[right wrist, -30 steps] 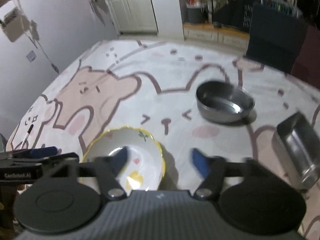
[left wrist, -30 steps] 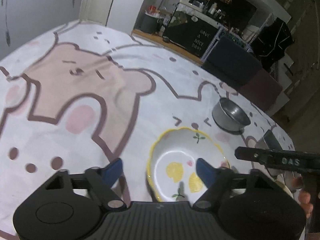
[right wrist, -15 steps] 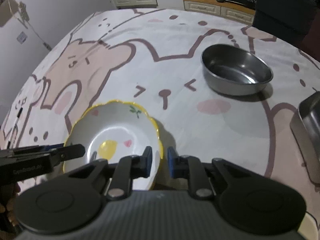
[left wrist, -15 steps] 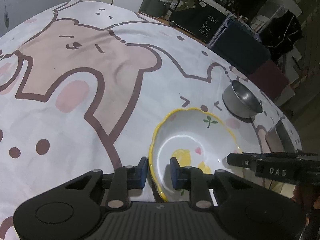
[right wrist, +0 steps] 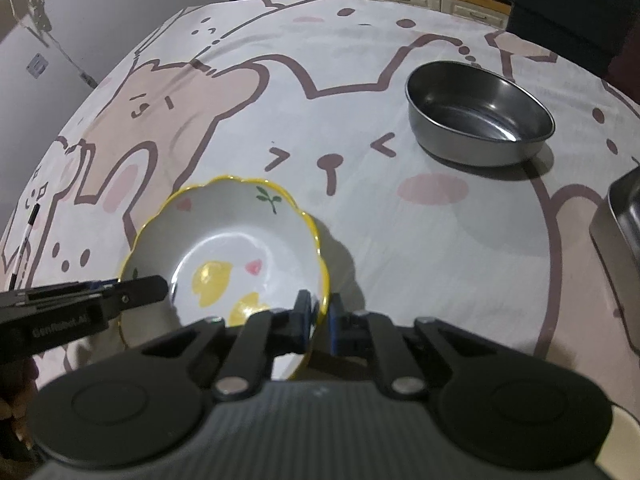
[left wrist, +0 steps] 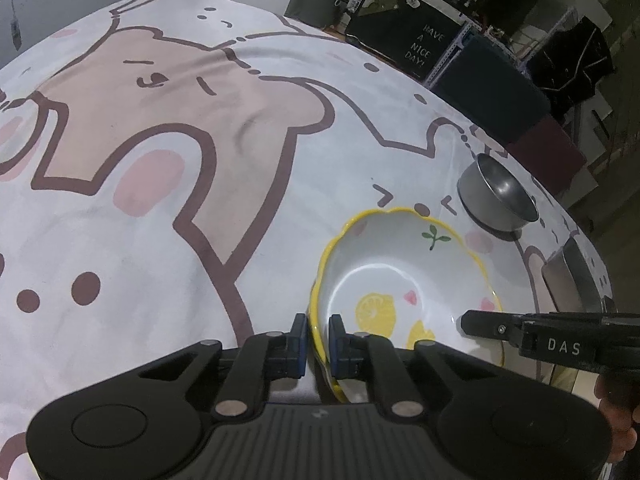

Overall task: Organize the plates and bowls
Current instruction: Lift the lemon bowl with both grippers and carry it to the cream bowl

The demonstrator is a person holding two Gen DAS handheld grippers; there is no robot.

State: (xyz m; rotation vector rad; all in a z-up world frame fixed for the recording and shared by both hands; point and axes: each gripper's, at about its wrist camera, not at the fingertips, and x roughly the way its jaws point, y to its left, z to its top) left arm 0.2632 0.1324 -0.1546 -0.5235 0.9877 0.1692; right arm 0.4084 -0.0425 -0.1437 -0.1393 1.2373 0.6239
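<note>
— Left wrist view: left gripper point(left wrist: 318, 338) clamped on the near left rim of the ceramic bowl point(left wrist: 404, 280), one blue pad outside the wall, one inside. Right gripper point(left wrist: 472, 322) reaching in from the right edge as a black bar marked DAS, over the bowl's right side. Beyond, a round steel bowl point(left wrist: 496, 200) and only a sliver of a steel tray point(left wrist: 576, 276).

— Right wrist view: right gripper point(right wrist: 320, 316) pinched on the bowl's point(right wrist: 236, 248) near right rim, wall between the pads. Left gripper point(right wrist: 156, 286) coming in from the left, tip at the opposite rim. Steel bowl point(right wrist: 480, 120) seen whole here, well apart from the ceramic one; steel tray point(right wrist: 620, 228) cut off at the right edge. Also a pen point(right wrist: 26, 236) at the far left of the tablecloth point(right wrist: 360, 216), unseen from the other side.

— Look of the ceramic bowl?

— White, scalloped yellow rim, lemon slices, pink hearts and a green sprig painted inside. Open side up, near the front of the cloth. Round, so no long axis to speak of; sprig on the side away from both grippers.
</note>
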